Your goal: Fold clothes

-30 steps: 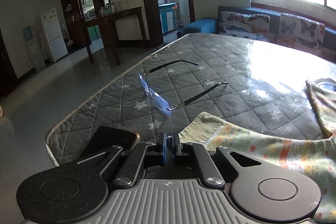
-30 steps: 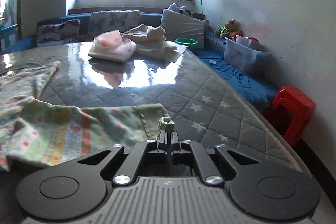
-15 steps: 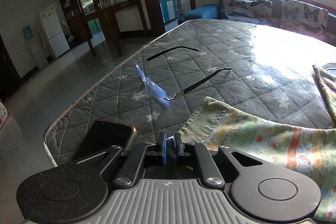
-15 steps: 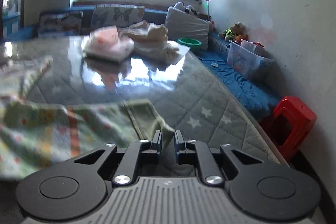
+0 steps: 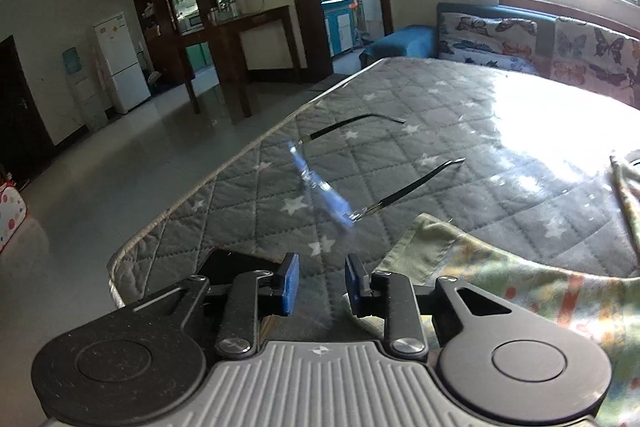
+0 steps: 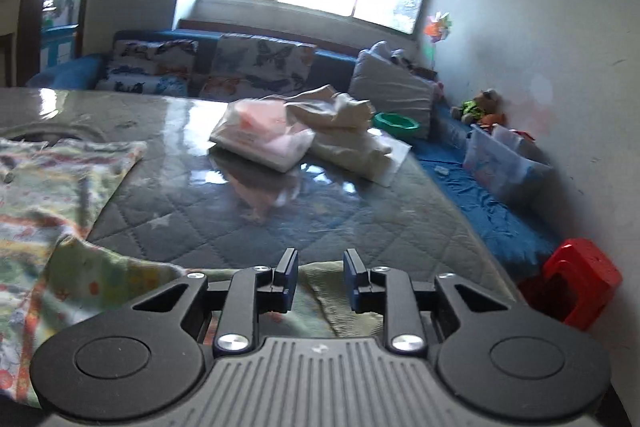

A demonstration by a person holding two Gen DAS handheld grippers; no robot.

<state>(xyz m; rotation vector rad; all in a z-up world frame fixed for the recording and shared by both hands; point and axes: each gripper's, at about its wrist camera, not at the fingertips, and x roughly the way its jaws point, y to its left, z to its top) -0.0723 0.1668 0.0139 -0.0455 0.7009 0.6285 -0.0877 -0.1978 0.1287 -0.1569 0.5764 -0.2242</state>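
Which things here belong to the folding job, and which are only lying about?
For the job:
- patterned garment
- left tongs, open, off the cloth
- right tongs, open above the hem

Lying about:
- eyeglasses
- phone
- plastic packet
- cream cloth heap
- green bowl

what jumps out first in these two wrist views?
The pair of glasses lying open on the grey star-quilted table, just past the left tongs. Next, the colourful patterned garment spread along the near edge; both the left and right tongs have just been opening, with its ribbed hem under the right ones. Farther back sits a pile of folded clothes.
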